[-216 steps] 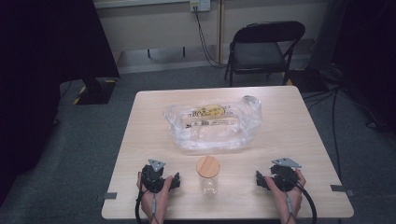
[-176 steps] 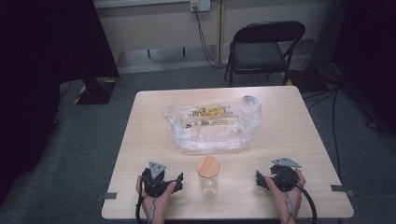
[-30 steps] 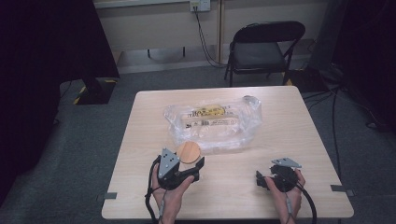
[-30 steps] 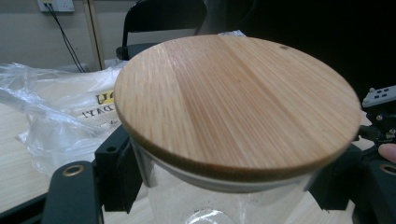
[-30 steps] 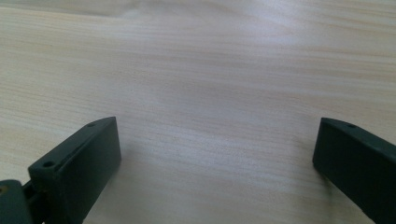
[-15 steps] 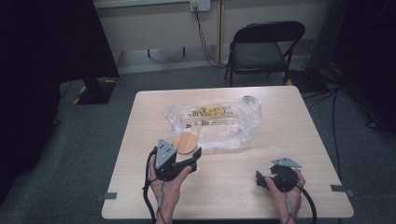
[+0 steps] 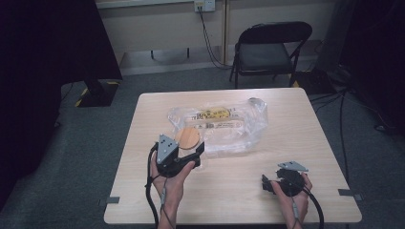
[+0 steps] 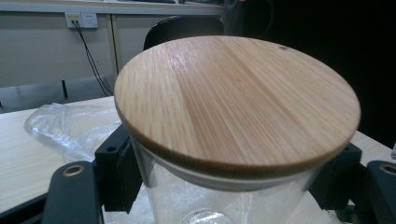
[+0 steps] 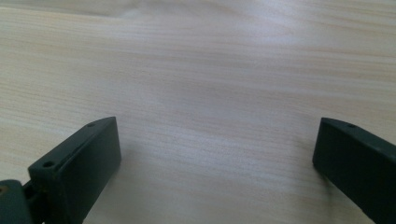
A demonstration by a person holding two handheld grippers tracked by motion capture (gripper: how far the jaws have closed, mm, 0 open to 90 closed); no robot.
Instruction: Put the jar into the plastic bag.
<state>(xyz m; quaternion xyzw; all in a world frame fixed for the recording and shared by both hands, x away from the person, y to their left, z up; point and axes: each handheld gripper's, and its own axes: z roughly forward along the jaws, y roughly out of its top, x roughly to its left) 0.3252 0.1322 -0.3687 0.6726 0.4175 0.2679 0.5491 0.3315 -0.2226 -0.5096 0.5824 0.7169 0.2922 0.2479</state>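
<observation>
The left gripper (image 7: 188, 155) is clamped on the glass jar (image 8: 224, 205) with its wooden lid (image 7: 187, 138) — left of middle, standing tall. The bag (image 7: 224, 126) lies just up-right — nearest this hand. The right gripper (image 7: 279, 183) rests spread apart.

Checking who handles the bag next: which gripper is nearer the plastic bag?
Left. The left gripper, shut on the glass jar, is at the plastic bag's near edge. The right gripper sits open toward the table's near right corner, apart from it.

Lab-like room: folding chair (image 7: 270, 50), wall socket (image 7: 204, 5), carpet (image 7: 86, 143)
</observation>
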